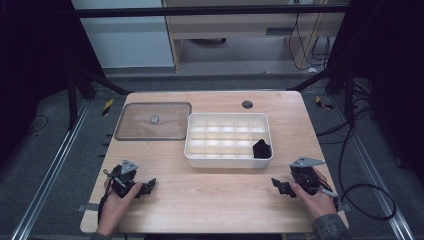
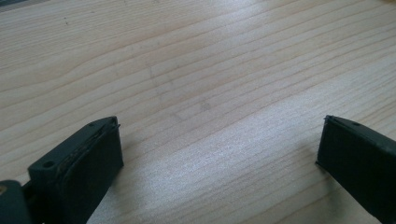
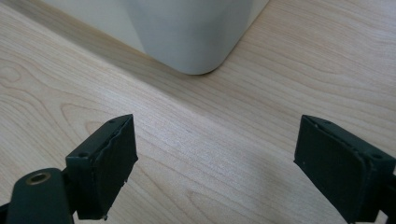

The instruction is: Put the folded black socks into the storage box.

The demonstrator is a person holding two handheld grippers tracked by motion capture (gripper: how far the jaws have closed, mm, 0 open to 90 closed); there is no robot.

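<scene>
So we've got the white divided tray (image 1: 227,156) mid-table, and a small black object (image 1: 261,149) sits in its near right corner compartment. Both the left gripper (image 1: 148,186) and right gripper (image 1: 278,186) rest near the tray's front, spread wide, nothing held. It looks light and soft to us; we'd pinch its top.

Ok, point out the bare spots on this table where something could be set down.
The widest bare patch is the front strip of the wooden table, between the left gripper and the right gripper, below the white divided tray. Smaller patches lie below the clear lid and right of the tray. The back is crowded: lid and tray sit side by side.
</scene>
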